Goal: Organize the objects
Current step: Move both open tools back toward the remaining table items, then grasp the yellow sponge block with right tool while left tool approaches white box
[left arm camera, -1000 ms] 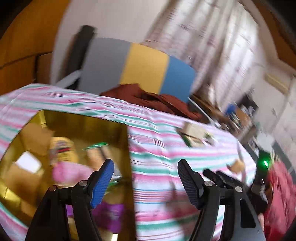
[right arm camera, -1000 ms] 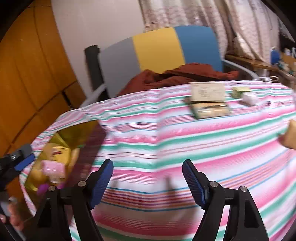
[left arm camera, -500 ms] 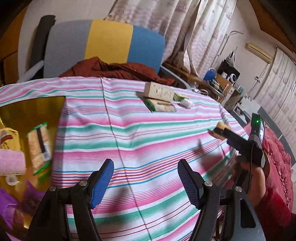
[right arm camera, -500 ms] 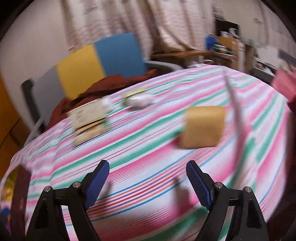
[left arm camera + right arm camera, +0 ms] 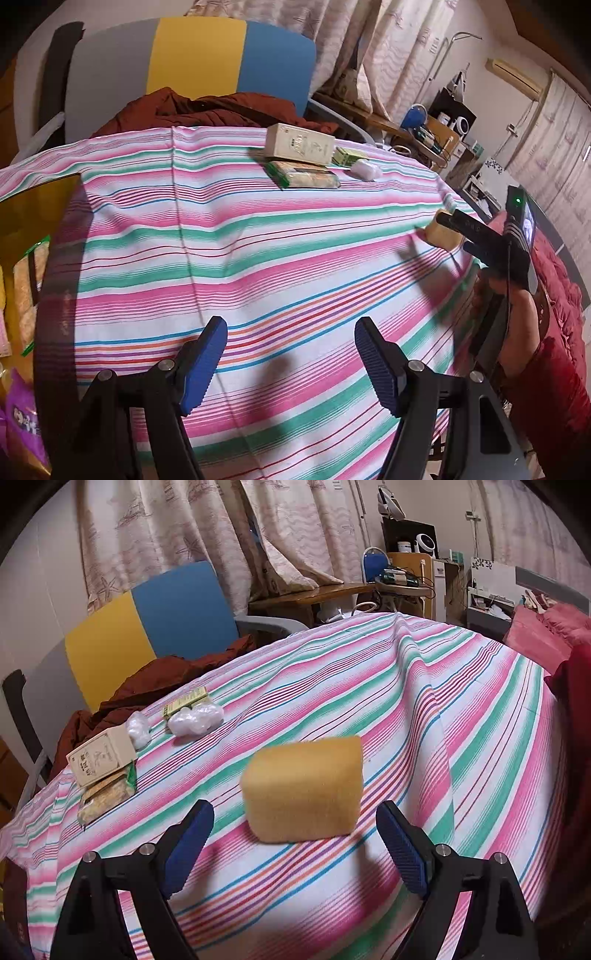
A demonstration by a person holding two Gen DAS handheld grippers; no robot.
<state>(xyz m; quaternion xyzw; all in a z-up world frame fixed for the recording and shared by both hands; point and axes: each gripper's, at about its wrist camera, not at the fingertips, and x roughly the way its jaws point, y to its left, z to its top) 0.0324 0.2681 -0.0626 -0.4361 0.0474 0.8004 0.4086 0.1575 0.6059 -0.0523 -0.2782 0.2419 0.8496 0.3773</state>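
Note:
A yellow sponge [image 5: 304, 788] lies on the striped tablecloth [image 5: 424, 716], just ahead of my right gripper [image 5: 295, 816], which is open and empty with a finger on either side in front of it. The sponge also shows in the left wrist view [image 5: 443, 234], partly behind the right gripper's fingers [image 5: 469, 229]. My left gripper [image 5: 290, 338] is open and empty above the cloth. At the far side lie a cream box [image 5: 301, 144], a green-edged snack packet [image 5: 303, 177], a small green box [image 5: 345, 155] and white wrapped pieces [image 5: 195, 718].
A gold box [image 5: 26, 221] with packets inside stands at the table's left edge. A grey, yellow and blue chair [image 5: 192, 59] with a dark red cloth [image 5: 207, 110] stands behind the table. A red bed [image 5: 546, 627] lies at the right.
My right gripper has swung right and closed in on the sponge, which now sits between its fingers. My left gripper has turned away from the gold box toward the table's middle.

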